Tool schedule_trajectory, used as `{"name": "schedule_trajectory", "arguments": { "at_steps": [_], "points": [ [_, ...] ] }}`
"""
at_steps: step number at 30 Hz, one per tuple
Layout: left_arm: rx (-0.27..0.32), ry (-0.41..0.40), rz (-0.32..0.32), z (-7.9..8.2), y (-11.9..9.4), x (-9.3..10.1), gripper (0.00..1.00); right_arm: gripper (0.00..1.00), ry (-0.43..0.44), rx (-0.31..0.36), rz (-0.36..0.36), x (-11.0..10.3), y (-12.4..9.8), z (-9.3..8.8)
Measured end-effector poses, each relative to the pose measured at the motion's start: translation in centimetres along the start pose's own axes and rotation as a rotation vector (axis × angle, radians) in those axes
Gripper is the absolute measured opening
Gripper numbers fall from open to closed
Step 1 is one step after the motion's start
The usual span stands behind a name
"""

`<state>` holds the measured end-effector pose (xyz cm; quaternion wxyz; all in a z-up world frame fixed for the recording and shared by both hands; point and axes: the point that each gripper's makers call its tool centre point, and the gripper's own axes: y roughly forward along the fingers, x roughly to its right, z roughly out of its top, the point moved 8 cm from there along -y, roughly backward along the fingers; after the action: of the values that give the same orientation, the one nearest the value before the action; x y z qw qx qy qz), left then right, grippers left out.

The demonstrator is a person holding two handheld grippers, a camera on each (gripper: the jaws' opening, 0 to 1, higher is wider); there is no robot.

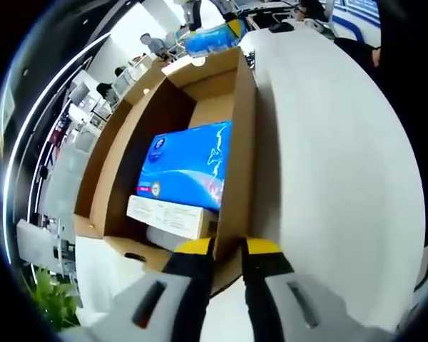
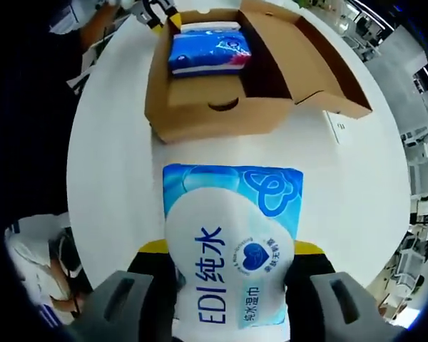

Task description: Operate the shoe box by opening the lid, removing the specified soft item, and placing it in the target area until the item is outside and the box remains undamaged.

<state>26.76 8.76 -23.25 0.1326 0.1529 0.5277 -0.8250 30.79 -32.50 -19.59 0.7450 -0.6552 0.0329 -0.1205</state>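
Cardboard shoe box [image 2: 221, 107]: lid open, lying ahead of right gripper [image 2: 232, 260].
Tissue pack [image 2: 232, 249]: clamped by right gripper.
Left gripper [image 1: 228, 249]: closed on box wall.
Blue pack [image 1: 189, 164]: inside box.
White table [image 1: 328, 178]: beneath.

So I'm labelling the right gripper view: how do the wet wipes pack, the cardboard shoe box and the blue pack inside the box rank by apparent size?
1. Cardboard shoe box and wet wipes pack: similar; the pack sits nearest the camera, so unsure.
2. Blue pack in the box: clearly smallest.
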Motion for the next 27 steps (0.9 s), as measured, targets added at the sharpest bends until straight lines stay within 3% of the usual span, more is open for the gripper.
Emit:
{"name": "schedule_trajectory", "arguments": {
  "at_steps": [27],
  "points": [
    [-0.004, 0.0, -0.003, 0.1, 0.0, -0.1, 0.16, 0.6, -0.071, 0.0, 0.065, -0.5, 2.6, -0.3]
  ]
}}
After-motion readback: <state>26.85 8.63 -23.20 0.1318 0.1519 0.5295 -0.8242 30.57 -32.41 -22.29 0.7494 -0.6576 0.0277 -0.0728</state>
